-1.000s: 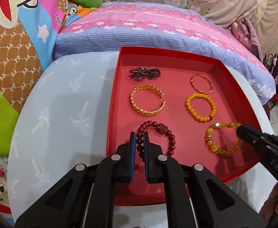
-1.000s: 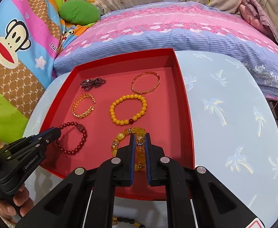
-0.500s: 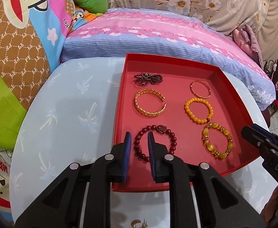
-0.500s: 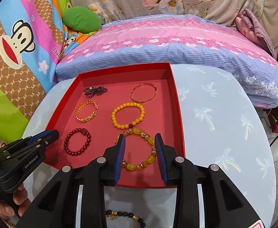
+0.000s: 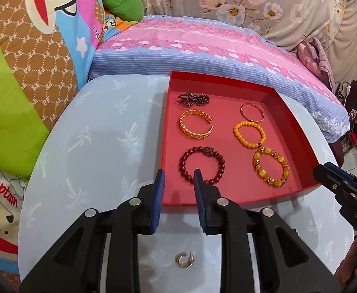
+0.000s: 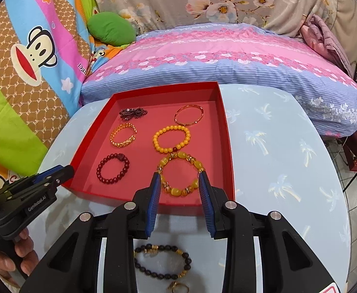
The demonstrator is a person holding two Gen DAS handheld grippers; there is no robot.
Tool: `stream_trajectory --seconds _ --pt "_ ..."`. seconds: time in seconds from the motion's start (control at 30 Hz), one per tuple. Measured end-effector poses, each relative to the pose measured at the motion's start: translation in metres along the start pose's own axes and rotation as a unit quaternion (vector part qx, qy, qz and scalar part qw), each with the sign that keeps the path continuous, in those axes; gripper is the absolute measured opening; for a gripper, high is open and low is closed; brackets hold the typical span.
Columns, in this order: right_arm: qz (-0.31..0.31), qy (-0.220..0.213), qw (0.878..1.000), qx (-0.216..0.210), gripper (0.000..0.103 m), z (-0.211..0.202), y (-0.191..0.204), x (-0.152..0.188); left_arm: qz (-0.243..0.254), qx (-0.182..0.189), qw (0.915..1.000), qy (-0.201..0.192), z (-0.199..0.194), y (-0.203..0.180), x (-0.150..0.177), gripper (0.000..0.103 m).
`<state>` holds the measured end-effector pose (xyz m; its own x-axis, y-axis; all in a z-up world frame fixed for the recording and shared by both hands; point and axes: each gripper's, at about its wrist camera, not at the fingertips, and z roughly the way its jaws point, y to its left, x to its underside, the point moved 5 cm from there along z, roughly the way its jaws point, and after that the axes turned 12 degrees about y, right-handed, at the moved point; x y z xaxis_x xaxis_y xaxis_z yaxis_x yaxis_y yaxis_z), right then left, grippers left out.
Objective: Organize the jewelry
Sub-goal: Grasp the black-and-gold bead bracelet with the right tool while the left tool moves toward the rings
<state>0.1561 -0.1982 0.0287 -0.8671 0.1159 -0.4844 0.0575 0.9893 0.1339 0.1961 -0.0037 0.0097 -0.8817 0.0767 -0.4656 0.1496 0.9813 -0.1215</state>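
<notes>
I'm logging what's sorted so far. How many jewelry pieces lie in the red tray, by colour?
Red tray contents:
Dark purple beaded piece: 1
Gold cuff: 1
Dark red bead bracelet: 1
Thin reddish-gold bangle: 1
Orange-yellow bead bracelet: 1
Yellow stone bracelet: 1
Total: 6
</notes>
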Motion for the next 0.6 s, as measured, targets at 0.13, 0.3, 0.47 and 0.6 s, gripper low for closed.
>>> stream_trajectory --seconds 0.13,0.3,0.47,0.6 --pt "0.0 0.004 1.0 -0.001 0.032 -0.005 -0.002 0.012 -0.01 0.002 0.9999 0.003 -0.006 0.009 0.013 0.024" --pt "0.0 0.016 1.0 -0.002 0.032 -0.005 -0.003 0.03 -0.01 0.0 0.9999 0.012 -0.01 0.016 0.033 0.029" --pt "0.001 0.034 0.999 -0.002 0.032 0.0 -0.005 0.054 -0.007 -0.001 0.9995 0.029 -0.006 0.018 0.055 0.03" --pt "0.001 0.047 0.999 0.0 0.032 0.005 -0.006 0.07 -0.003 -0.001 0.9991 0.043 -0.002 0.018 0.073 0.03"
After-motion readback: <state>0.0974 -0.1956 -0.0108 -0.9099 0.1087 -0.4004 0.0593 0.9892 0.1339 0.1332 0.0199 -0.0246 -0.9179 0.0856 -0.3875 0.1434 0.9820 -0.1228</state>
